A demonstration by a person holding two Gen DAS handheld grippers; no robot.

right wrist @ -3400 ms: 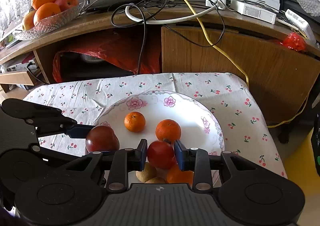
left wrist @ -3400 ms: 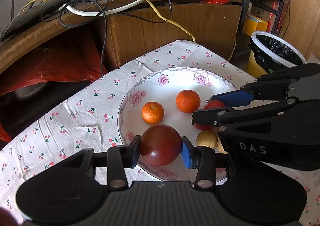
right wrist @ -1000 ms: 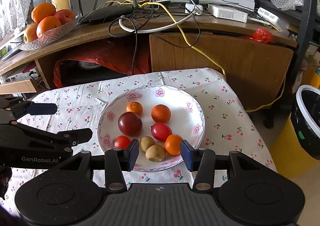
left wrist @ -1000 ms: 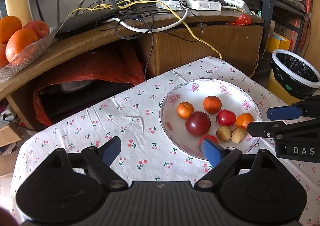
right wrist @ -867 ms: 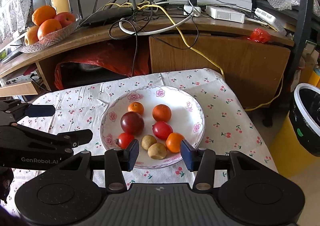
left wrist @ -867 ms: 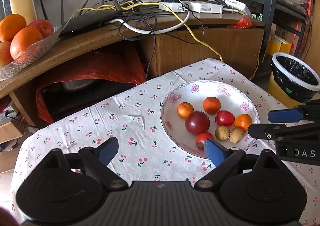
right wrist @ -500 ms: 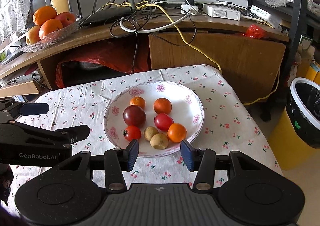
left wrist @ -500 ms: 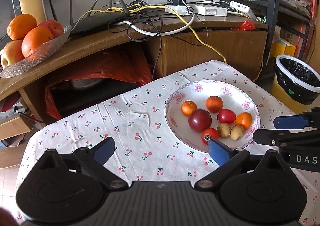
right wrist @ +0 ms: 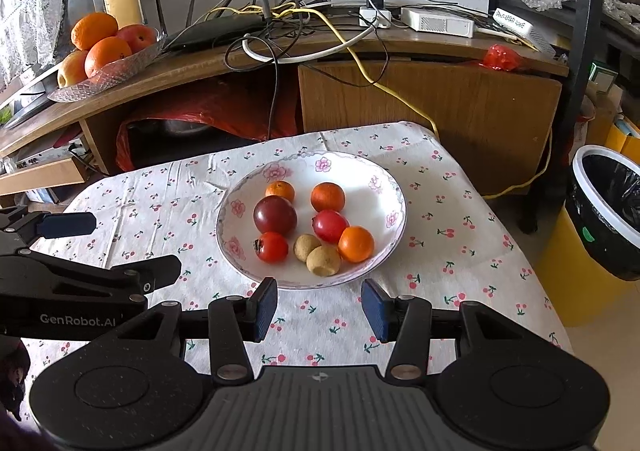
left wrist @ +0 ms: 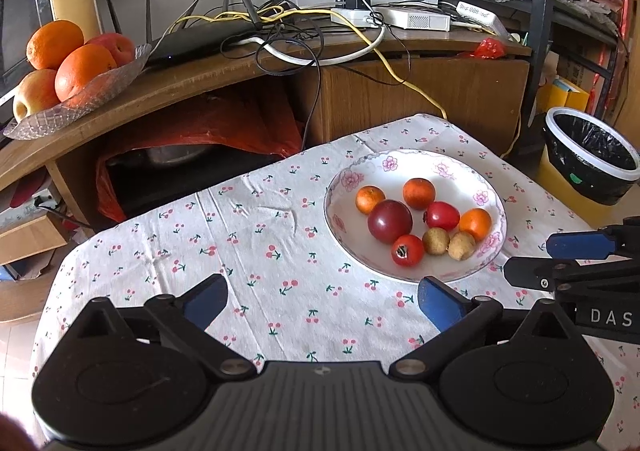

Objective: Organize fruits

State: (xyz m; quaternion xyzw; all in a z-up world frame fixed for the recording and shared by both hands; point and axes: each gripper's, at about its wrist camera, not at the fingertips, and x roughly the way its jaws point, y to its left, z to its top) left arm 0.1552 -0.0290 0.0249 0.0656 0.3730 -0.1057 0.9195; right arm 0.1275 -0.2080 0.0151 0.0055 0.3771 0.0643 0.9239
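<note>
White letters "DAS" readable on the black body of the right gripper (left wrist: pixel 560 259), seen at the right edge of the left wrist view, cut off there by the frame. White "GenRobot.AI" printed along the black body of the left gripper (right wrist: pixel 120 247), low at the left of the right wrist view. Nothing legible on the white boxes on the wooden shelf (right wrist: pixel 400 47). Small label on the yellow bin (right wrist: pixel 576 267) too tiny to read.
</note>
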